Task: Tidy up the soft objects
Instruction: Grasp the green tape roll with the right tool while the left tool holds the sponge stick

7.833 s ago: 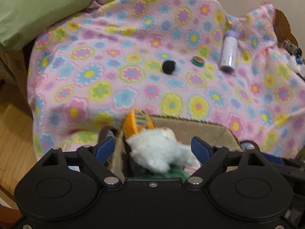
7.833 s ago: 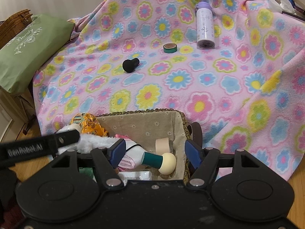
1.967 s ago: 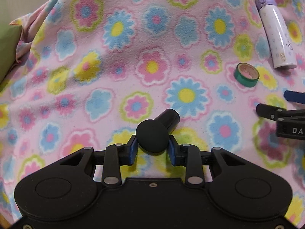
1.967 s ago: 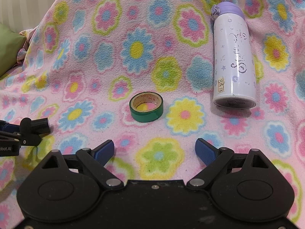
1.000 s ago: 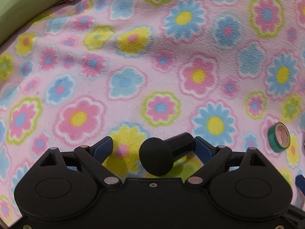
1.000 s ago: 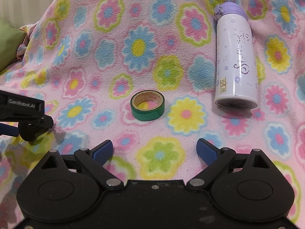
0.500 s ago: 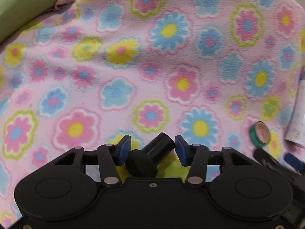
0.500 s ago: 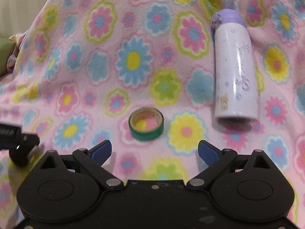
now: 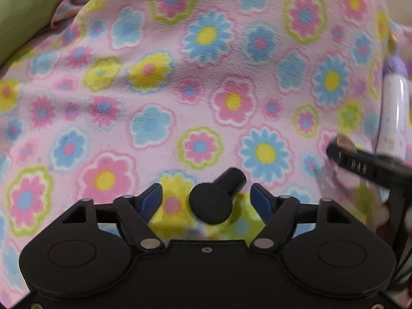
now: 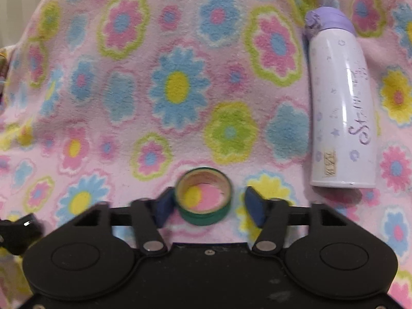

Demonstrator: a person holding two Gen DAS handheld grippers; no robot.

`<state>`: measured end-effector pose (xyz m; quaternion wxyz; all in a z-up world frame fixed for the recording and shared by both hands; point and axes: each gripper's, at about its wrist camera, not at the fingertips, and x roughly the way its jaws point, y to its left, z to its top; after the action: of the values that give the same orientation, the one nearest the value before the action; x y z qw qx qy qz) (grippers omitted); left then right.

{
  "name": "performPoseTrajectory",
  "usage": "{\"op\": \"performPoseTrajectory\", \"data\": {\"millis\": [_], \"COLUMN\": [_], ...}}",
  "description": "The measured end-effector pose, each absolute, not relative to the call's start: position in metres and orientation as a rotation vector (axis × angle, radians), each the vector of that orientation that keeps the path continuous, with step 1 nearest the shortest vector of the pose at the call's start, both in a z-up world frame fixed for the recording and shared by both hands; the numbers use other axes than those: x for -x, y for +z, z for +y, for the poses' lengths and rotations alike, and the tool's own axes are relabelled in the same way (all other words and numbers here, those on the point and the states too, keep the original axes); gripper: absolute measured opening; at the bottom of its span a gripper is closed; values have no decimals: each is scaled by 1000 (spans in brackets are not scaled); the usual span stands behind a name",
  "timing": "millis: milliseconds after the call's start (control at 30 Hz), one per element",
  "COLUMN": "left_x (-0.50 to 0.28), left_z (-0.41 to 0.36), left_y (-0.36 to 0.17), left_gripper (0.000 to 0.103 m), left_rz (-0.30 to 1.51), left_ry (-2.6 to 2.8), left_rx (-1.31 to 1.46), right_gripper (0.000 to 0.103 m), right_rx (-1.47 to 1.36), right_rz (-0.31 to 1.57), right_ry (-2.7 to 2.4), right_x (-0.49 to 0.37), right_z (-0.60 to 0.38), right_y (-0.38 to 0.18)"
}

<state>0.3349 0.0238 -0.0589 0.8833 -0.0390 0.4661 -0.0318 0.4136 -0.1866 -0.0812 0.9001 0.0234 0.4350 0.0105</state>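
A black mushroom-shaped object point(image 9: 211, 203) lies on the flowered blanket point(image 9: 206, 82) between the fingers of my left gripper point(image 9: 206, 193). Those jaws are opening, with a gap on each side of the object. In the right wrist view, a green tape roll point(image 10: 203, 216) lies flat, and my right gripper point(image 10: 206, 200) is shut on it. The left pad sits against its side, and the right pad is blurred. In the left wrist view, the right gripper's black finger point(image 9: 360, 167) reaches in at the right edge, over the tape roll point(image 9: 345, 141).
A white bottle with a purple cap point(image 10: 342, 108) lies on its side on the blanket, to the right of the tape. A green pillow point(image 9: 23, 7) sits at the far left. Part of the left gripper point(image 10: 15, 231) shows at the right wrist view's left edge.
The left jaws closed in on the black object half a second ago and have spread apart again. The right gripper moved forward over the tape roll and its jaws came in around it.
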Motion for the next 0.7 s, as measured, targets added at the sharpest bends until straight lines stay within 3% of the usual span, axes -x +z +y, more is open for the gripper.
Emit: {"op": "performPoseTrajectory", "data": {"millis": [200, 433, 500, 567, 600, 700], "left_x": [-327, -329, -329, -329, -328, -323], "left_z": [25, 20, 20, 20, 20, 24], "left_y": [-63, -69, -71, -73, -72, -69], "left_gripper": [78, 72, 65, 44, 39, 36], "left_rz": [943, 924, 923, 914, 907, 914], "left_ry": [-98, -154, -153, -134, -134, -153], "left_rx": [14, -23, -29, -49, -63, -42], "right_gripper": [47, 47, 47, 47, 47, 47], "right_rx": [-67, -95, -109, -121, -124, -130], "right_rz": [879, 865, 867, 865, 862, 852], "right_ry": [34, 64, 68, 72, 76, 79], "right_x": [-402, -380, -373, -366, -362, -351], "right_z": [-189, -196, -198, -199, -200, -201], "right_y": [-75, -55, -48, -43, -39, -32]}}
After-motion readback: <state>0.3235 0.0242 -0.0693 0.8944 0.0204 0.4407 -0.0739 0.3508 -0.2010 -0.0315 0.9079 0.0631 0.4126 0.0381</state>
